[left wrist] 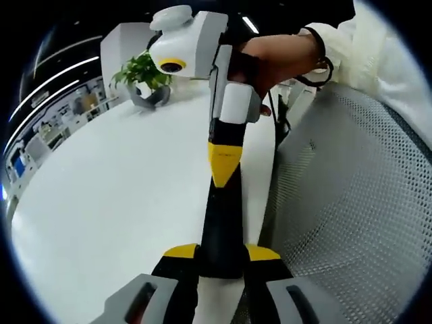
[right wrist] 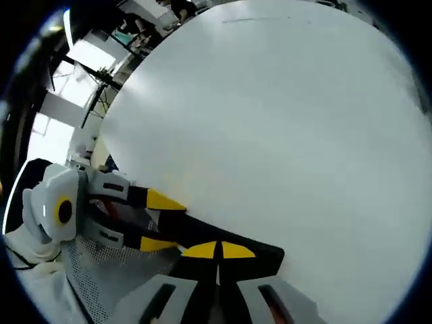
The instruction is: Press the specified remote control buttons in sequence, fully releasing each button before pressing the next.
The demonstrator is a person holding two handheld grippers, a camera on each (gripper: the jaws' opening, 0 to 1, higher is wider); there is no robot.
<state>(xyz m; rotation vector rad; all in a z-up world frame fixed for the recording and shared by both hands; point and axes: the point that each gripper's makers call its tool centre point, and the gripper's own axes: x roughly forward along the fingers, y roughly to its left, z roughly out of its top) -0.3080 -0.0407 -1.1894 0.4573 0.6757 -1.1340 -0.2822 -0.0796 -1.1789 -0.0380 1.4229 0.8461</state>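
A long black remote control (left wrist: 223,226) is held out over the edge of the white table (left wrist: 121,202). My left gripper (left wrist: 223,254) is shut on its near end, one yellow tip on each side. My right gripper (left wrist: 223,164), held by a hand (left wrist: 277,50), comes in from above with its yellow tips together and rests on the remote's far part. In the right gripper view, my right gripper (right wrist: 218,250) is shut with its tips against the remote (right wrist: 268,255). My left gripper (right wrist: 162,221) clamps the remote from the left. The remote's buttons are hidden.
A potted plant (left wrist: 144,73) stands at the table's far side. A grey mesh chair (left wrist: 358,202) sits close beside the table edge, under the grippers. The wide white tabletop (right wrist: 270,115) stretches away. Office shelves and lights lie beyond.
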